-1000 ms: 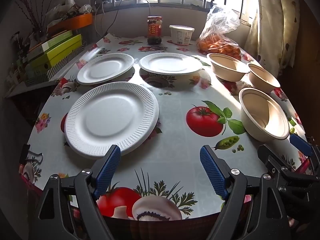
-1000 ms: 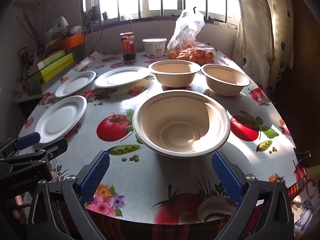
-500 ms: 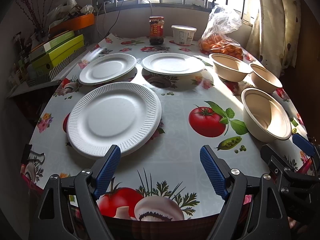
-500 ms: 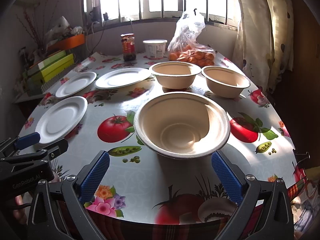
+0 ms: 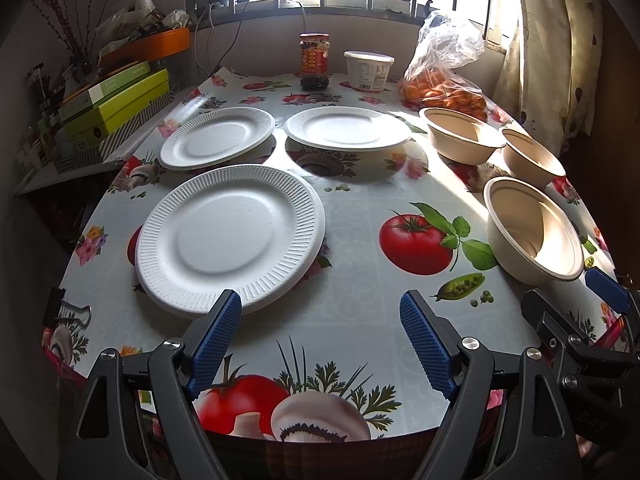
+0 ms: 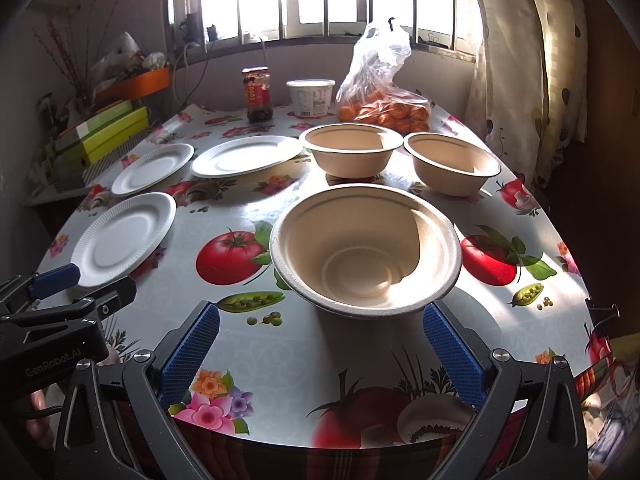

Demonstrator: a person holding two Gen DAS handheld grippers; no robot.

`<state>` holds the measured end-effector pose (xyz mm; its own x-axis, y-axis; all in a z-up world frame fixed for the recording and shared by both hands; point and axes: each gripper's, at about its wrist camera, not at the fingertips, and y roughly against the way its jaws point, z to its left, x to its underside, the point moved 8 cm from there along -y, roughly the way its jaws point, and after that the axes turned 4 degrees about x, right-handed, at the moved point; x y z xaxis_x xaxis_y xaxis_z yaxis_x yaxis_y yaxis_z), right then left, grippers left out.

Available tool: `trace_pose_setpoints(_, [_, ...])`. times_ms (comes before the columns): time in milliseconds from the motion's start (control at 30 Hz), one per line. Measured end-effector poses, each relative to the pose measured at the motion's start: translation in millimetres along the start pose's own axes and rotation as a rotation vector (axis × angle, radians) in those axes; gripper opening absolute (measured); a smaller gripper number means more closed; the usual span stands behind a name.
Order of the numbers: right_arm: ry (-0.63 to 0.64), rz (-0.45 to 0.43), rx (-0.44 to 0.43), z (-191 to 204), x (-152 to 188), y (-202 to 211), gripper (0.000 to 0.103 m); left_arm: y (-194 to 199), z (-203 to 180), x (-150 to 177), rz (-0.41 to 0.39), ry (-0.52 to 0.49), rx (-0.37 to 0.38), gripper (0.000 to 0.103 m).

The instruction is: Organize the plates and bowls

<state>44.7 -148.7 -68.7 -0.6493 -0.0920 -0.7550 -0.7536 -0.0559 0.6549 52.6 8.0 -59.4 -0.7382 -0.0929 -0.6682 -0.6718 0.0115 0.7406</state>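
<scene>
Three white foam plates lie on the left half of the table: a near plate (image 5: 230, 236), a far-left plate (image 5: 218, 137) and a far-middle plate (image 5: 347, 127). Three beige paper bowls stand on the right half: a near bowl (image 6: 366, 248), a far-left bowl (image 6: 351, 149) and a far-right bowl (image 6: 452, 162). My left gripper (image 5: 320, 340) hangs open at the table's front edge, its left fingertip just short of the near plate's rim. Wide open, my right gripper (image 6: 320, 348) sits just in front of the near bowl, nothing between its fingers.
The table (image 5: 360, 304) wears a glossy vegetable-print cloth. At the back stand a red-labelled jar (image 5: 315, 60), a white tub (image 5: 368, 70) and a bag of oranges (image 5: 444, 88). Green boxes (image 5: 116, 104) are stacked on a shelf to the left. A curtain (image 6: 528, 60) hangs at the right.
Both grippers have edged slightly forward and upward toward the table; the plates and bowls have not moved. Both stay open.
</scene>
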Motion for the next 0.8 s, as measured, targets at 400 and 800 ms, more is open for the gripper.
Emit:
trace_pose_setpoints(400, [-0.001,-0.003,0.005,-0.1,-2.1,0.9,0.103,0.8,0.9,-1.0,-0.003,-0.003,0.003,0.082])
trace_pose_setpoints(800, [0.0,-0.004,0.005,0.4,-2.0,1.0,0.103,1.5,1.9,-2.4,-0.006,-0.002,0.003,0.082])
